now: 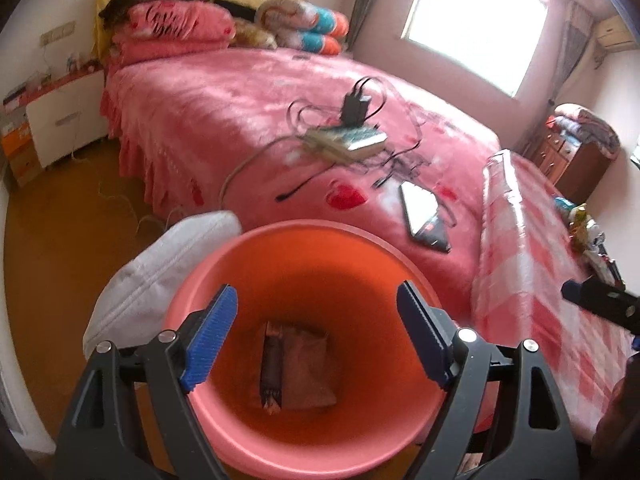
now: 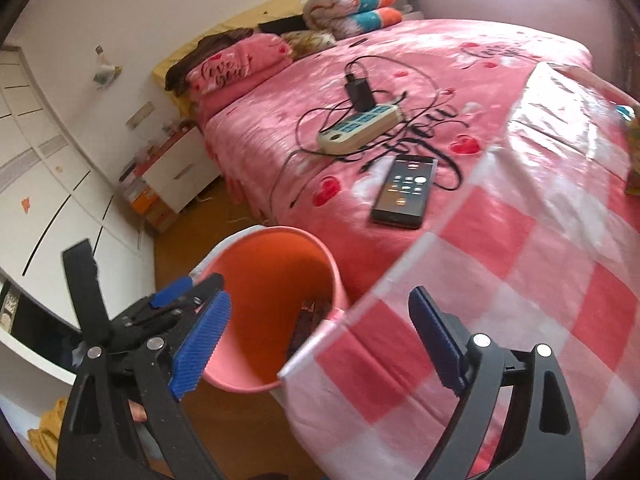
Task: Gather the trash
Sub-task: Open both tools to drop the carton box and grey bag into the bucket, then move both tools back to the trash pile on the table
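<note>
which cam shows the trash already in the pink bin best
The left wrist view. It looks straight down into the pink bin, so the brown wrapper lies in full sight on the bottom. In the right wrist view the checked cloth covers most of it; only a dark corner shows.

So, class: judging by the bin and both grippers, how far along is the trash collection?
Done: a dark wrapper already lies in the pink bin. In hand: nothing; the left gripper hangs open over the bin, and the right gripper is open too. Left: colourful packets lie on the checked cloth.
</note>
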The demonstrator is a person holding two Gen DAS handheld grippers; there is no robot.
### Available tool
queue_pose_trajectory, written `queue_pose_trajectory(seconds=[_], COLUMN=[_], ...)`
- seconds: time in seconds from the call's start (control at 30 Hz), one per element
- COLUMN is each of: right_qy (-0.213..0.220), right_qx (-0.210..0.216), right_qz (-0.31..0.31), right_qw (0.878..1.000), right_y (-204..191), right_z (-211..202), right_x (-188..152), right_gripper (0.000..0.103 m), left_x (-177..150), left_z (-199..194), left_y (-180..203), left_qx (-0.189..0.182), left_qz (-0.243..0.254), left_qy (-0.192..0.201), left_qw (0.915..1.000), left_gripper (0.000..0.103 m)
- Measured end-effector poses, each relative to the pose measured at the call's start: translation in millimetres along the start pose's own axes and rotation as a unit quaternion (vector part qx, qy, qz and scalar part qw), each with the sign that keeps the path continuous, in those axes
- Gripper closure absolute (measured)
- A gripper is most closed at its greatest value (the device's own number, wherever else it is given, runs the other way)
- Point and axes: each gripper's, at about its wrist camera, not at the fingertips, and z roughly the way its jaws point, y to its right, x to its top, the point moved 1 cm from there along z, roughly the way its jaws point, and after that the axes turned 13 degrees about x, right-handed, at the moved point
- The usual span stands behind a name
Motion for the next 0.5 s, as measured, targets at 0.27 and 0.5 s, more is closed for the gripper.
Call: queue_pose_trajectory(seconds=[0.27,0.5], right_qy=[0.038,0.077], right_qx=[-0.018,-0.036], right_qz=[0.010,0.021], right_qw=[0.999,0.996], right_y=[21.5,43.1], right_z=[-28.2,-61.0], right_x=[-10.6,-16.1], right_gripper=[0.011,0.009], left_x=[12.4,19.3], left_z=[-29.8,-53.4], left_y=[42.5,81.3], left_qx=[-0.022,-0.008], left_qz=[0.051,0.106], left_qy=[0.047,0.064], left_qw=[0.9973,0.9923], left_gripper=[0.020,0.020])
